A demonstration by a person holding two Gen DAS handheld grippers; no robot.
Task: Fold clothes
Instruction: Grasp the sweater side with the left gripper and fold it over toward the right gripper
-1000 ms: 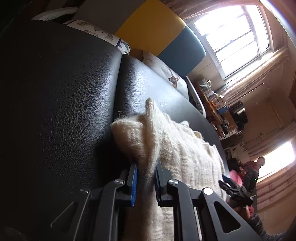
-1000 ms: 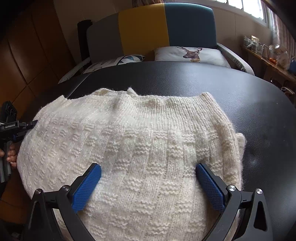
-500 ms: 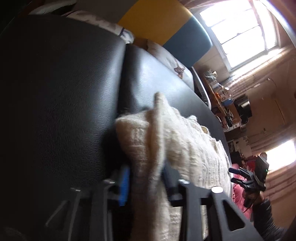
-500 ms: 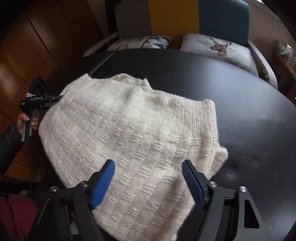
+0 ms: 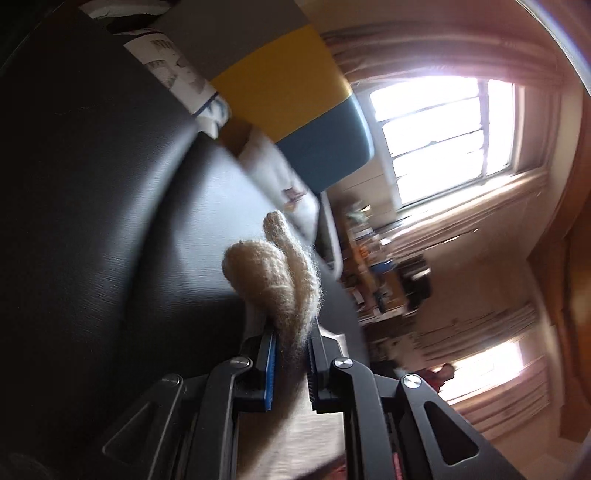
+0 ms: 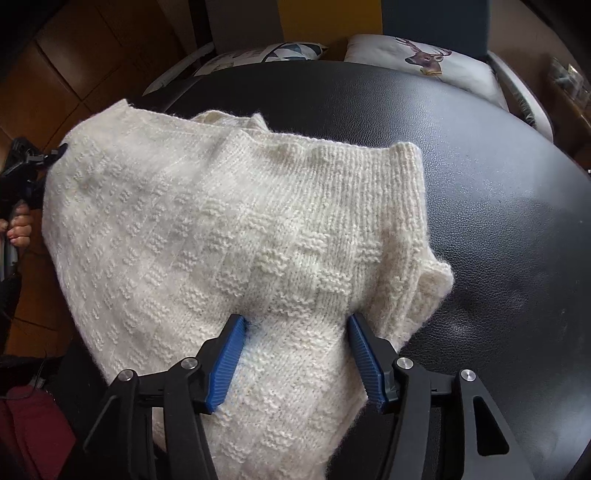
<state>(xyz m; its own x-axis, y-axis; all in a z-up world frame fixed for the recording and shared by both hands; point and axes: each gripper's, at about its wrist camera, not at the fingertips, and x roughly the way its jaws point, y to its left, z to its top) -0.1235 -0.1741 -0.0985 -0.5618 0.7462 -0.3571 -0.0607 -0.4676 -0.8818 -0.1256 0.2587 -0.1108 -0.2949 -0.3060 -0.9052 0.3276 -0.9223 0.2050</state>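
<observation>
L tool (image 5: pixel 291 354) closing, pinching sweater (image 6: pixel 236 229) edge; R tool (image 6: pixel 297 354) spread, angled down.

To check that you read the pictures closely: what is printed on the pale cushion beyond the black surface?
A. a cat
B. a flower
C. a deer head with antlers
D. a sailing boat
C: in the right wrist view the pale cushion beyond the black surface shows a deer head with antlers.

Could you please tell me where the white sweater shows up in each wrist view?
Left wrist: sweater, lower centre, a bunched edge sticking out from between the gripper's blue pads.
Right wrist: sweater, filling the centre and left, spread on the black surface.
Shared landmark: yellow and teal chair back.
</observation>
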